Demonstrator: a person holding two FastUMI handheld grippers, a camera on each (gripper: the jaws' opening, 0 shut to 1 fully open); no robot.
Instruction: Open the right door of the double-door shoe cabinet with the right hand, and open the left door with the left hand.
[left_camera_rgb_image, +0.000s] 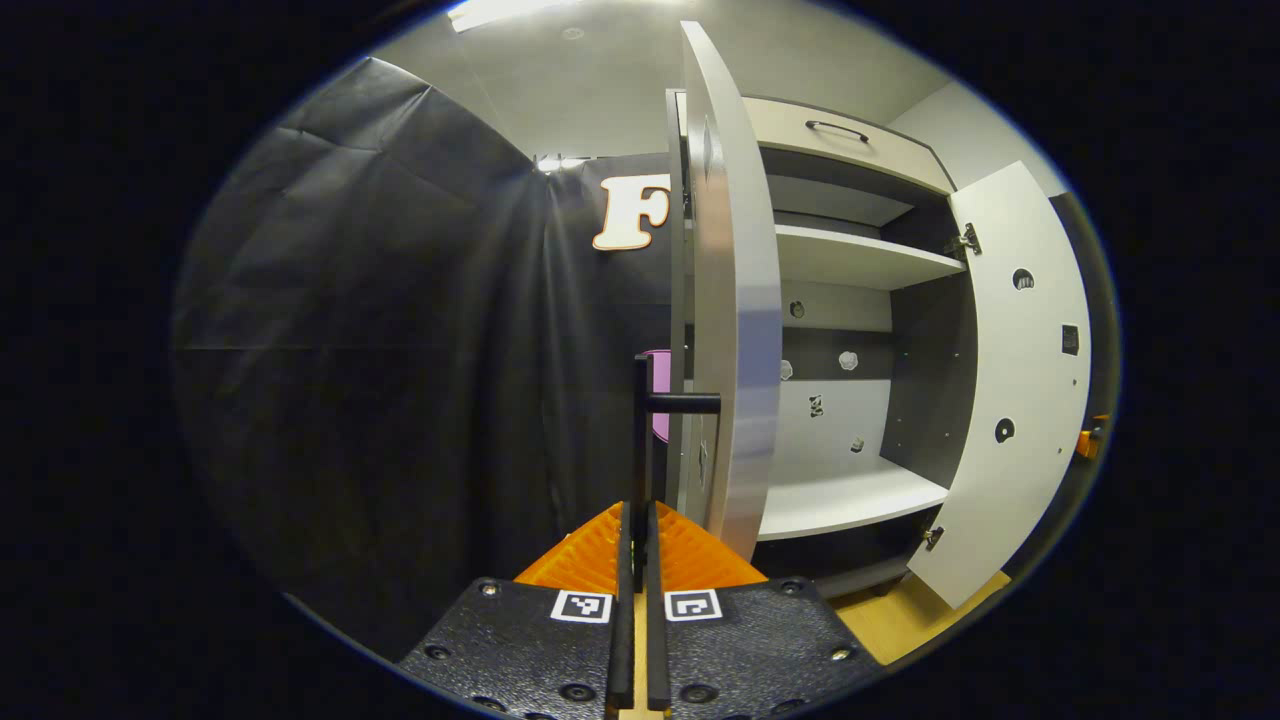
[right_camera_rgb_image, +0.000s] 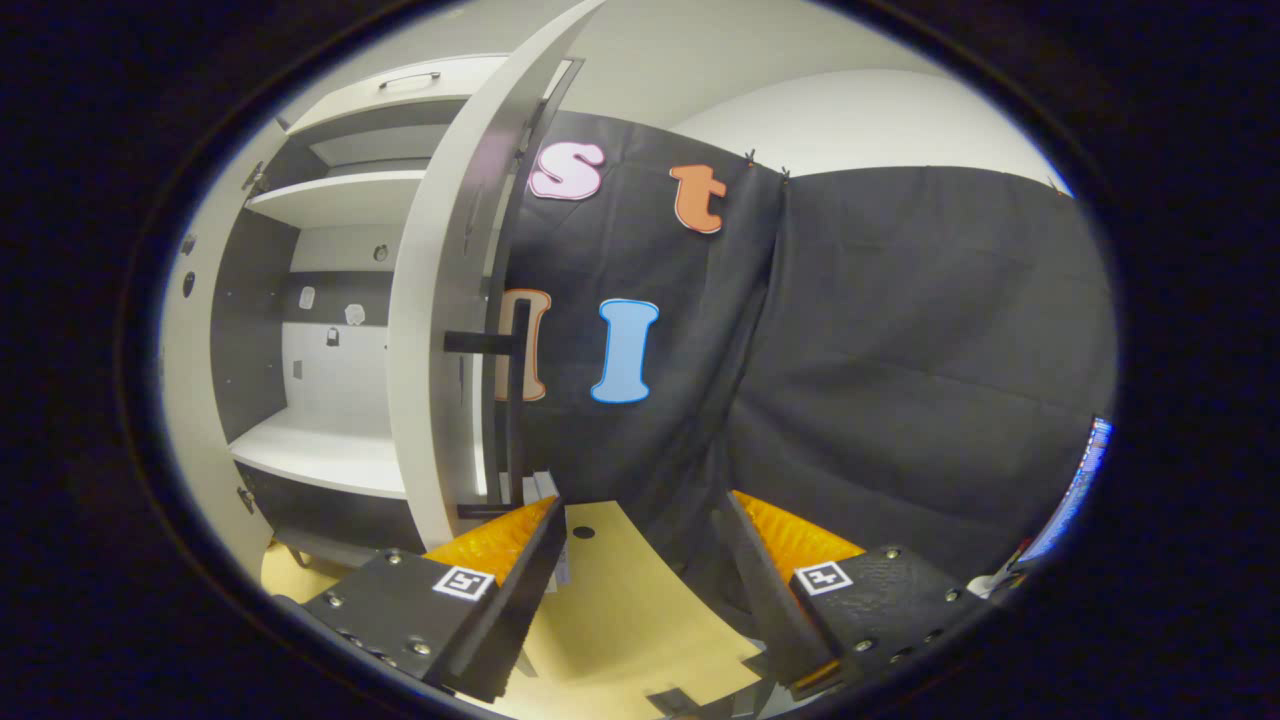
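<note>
The shoe cabinet (left_camera_rgb_image: 850, 260) stands with both doors swung wide and its pale shelves bare. In the left gripper view the left door (left_camera_rgb_image: 735, 330) is edge-on straight ahead. My left gripper (left_camera_rgb_image: 640, 510) is shut on that door's black bar handle (left_camera_rgb_image: 642, 420). The right door (left_camera_rgb_image: 1015, 390) hangs open at the right, inner face showing. In the right gripper view the right door (right_camera_rgb_image: 440, 320) is edge-on. Its black handle (right_camera_rgb_image: 516, 390) stands just left of my right gripper (right_camera_rgb_image: 640, 525), which is open and holds nothing.
A drawer with a black pull (left_camera_rgb_image: 838, 130) tops the cabinet. Black cloth wall (right_camera_rgb_image: 900, 350) hangs on both sides of it. Wooden floor (right_camera_rgb_image: 620, 600) lies below my right gripper. A lit screen edge (right_camera_rgb_image: 1078, 490) shows at the far right.
</note>
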